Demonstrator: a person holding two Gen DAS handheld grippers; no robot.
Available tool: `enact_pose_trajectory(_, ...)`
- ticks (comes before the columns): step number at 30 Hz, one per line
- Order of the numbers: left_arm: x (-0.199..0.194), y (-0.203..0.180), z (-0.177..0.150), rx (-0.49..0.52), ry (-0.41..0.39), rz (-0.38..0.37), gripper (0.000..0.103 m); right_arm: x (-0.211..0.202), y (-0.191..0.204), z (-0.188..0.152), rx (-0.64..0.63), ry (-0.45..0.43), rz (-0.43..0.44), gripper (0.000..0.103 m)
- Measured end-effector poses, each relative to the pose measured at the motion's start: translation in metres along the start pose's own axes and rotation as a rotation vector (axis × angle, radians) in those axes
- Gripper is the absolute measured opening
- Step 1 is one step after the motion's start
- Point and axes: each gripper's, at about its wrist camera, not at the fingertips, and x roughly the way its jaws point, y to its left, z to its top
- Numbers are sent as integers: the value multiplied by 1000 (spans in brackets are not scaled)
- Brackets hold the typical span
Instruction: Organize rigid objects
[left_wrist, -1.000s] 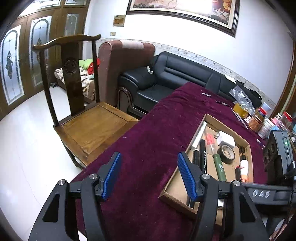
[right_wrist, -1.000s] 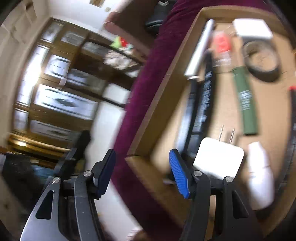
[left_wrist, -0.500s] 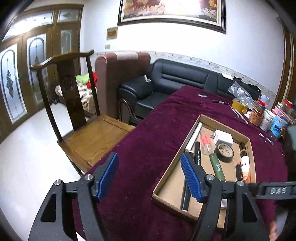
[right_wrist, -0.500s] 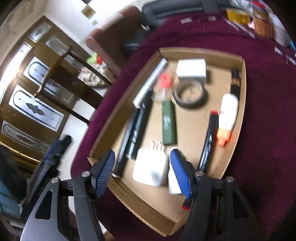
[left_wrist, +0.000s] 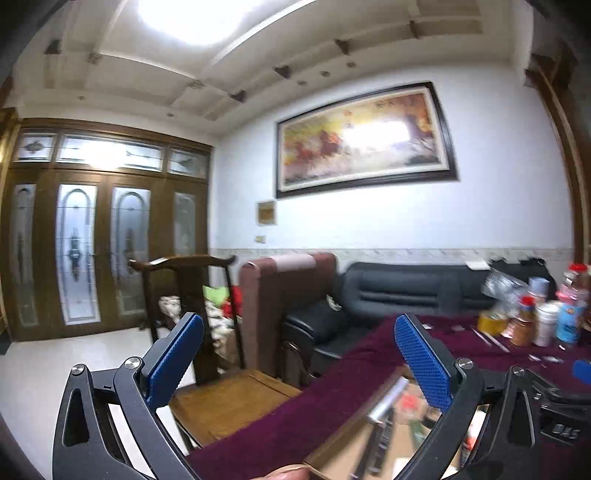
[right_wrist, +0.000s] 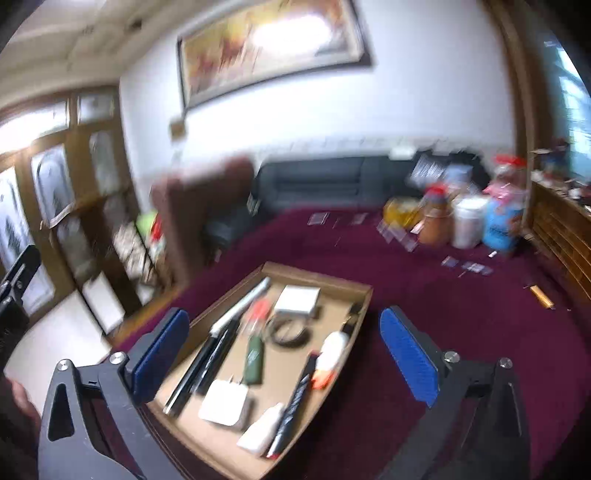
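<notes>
A shallow cardboard tray (right_wrist: 364, 299) lies on the maroon tablecloth (right_wrist: 461, 325). In it are a white charger (right_wrist: 223, 402), a green tube (right_wrist: 254, 360), a roll of black tape (right_wrist: 290, 332), a white box (right_wrist: 297, 300), black pens (right_wrist: 201, 365) and a white bottle with an orange cap (right_wrist: 330, 356). My right gripper (right_wrist: 284, 358) is open and empty, raised above the tray. My left gripper (left_wrist: 299, 363) is open and empty, tilted up toward the room; the tray's corner (left_wrist: 351, 432) shows low between its fingers.
Jars and bottles (right_wrist: 469, 221) stand at the table's far right, with small loose items (right_wrist: 467, 266) scattered near them. A wooden chair (left_wrist: 207, 332) stands left of the table. A black sofa (left_wrist: 399, 295) sits behind the table's far end.
Both grippers have lifted and tilted up away from the tray. The right one pulled back, so the whole tray now shows. Both stayed open.
</notes>
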Motion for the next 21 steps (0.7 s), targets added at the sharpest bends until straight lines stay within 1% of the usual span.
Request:
enact_pose_trajectory(1,3,-6,0,10,41,-40,102,1,-7,-3,24,-9,-17,103)
enact_pose_trajectory(2,8,-11,-2,16,93,-76,102,1,-20,-8,49,10,-49,103)
enact_pose_trajectory(4,16,-19,-8,21,192,-124,102,10,-36,-13,84,91,-101,103)
enact_pose_trajectory(5,25,-25,-14,27,272,-154,102,17,-43,-16,96,136,-112,103)
enact_pose_trajectory(6,33,-29,-20,33,336,-168,102,20,-47,-20,99,157,-123,103)
enact_pose_trajectory(8,44,-41,-30,42,432,-185,102,19,-50,-30,78,173,-164,103)
enact_pose_trajectory(10,54,-50,-43,64,523,-176,102,17,-50,-40,36,186,-184,103)
enact_pose_trajectory(13,55,-61,-55,88,583,-149,102,16,-41,-58,-82,223,-189,103)
enact_pose_trajectory(15,56,-67,-60,96,620,-148,102,15,-31,-67,-166,235,-187,103)
enact_pose_trajectory(17,52,-73,-64,100,635,-154,102,14,-22,-73,-230,249,-177,103)
enact_pose_trajectory(21,53,-76,-68,113,661,-171,102,14,-21,-79,-254,265,-168,103)
